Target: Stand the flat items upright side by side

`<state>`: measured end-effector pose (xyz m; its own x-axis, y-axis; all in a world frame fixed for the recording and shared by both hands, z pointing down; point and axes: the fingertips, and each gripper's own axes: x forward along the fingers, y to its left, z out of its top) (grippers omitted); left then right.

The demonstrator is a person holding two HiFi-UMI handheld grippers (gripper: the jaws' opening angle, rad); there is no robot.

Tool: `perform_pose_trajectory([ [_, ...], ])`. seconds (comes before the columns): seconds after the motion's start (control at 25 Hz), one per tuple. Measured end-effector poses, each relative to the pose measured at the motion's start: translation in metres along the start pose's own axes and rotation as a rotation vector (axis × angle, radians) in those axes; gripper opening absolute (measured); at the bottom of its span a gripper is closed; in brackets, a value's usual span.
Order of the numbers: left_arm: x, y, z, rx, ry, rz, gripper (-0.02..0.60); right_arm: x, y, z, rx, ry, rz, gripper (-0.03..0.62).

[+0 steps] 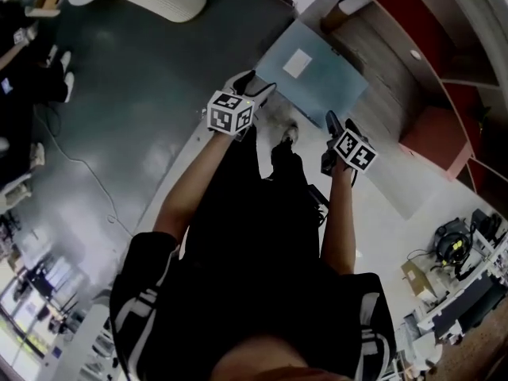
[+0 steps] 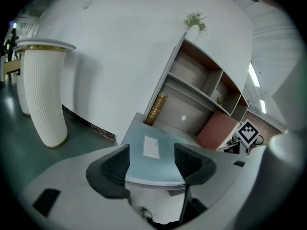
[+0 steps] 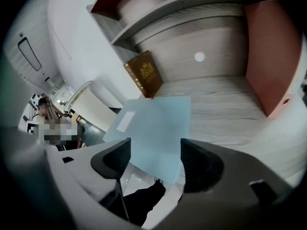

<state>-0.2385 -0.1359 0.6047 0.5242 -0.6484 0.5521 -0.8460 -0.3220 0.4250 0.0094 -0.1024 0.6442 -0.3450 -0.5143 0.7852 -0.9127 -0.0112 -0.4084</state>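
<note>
A light blue flat folder (image 1: 321, 74) with a white label lies flat on the wooden shelf (image 1: 393, 70), its near corner hanging over the edge. A brown book (image 3: 144, 73) with a gold emblem leans upright at the shelf's left end. My left gripper (image 1: 255, 84) is at the folder's near left edge. In the left gripper view the left gripper (image 2: 152, 163) is open, with the folder (image 2: 156, 169) showing in the gap. My right gripper (image 1: 336, 125) is by the folder's near corner. The right gripper view shows the right gripper (image 3: 156, 159) open, the folder (image 3: 156, 128) just beyond it.
A red panel (image 3: 271, 56) closes the shelf compartment on the right. A white ribbed column (image 2: 45, 99) stands on the dark floor to the left. The white counter edge (image 1: 413, 189) runs below the shelf. People stand far off at the left.
</note>
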Motion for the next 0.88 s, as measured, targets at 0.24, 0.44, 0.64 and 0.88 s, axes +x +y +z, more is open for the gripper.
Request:
perform_pose_trajectory([
  [0.24,0.04,0.042,-0.005,0.023,0.107,-0.03,0.293,0.027,-0.018,-0.005,0.109,0.016,-0.066,0.324],
  [0.44,0.065,0.066,-0.017,0.019,0.171,-0.057,0.293,0.04,-0.02,-0.014,0.142,0.026,-0.087,0.324],
  [0.64,0.084,0.072,-0.037,0.011,0.234,-0.104,0.293,0.049,-0.022,-0.027,0.172,0.043,-0.099,0.324],
  [0.88,0.093,0.073,-0.054,0.001,0.302,-0.163,0.293,0.051,-0.021,-0.029,0.179,0.035,-0.114,0.324],
])
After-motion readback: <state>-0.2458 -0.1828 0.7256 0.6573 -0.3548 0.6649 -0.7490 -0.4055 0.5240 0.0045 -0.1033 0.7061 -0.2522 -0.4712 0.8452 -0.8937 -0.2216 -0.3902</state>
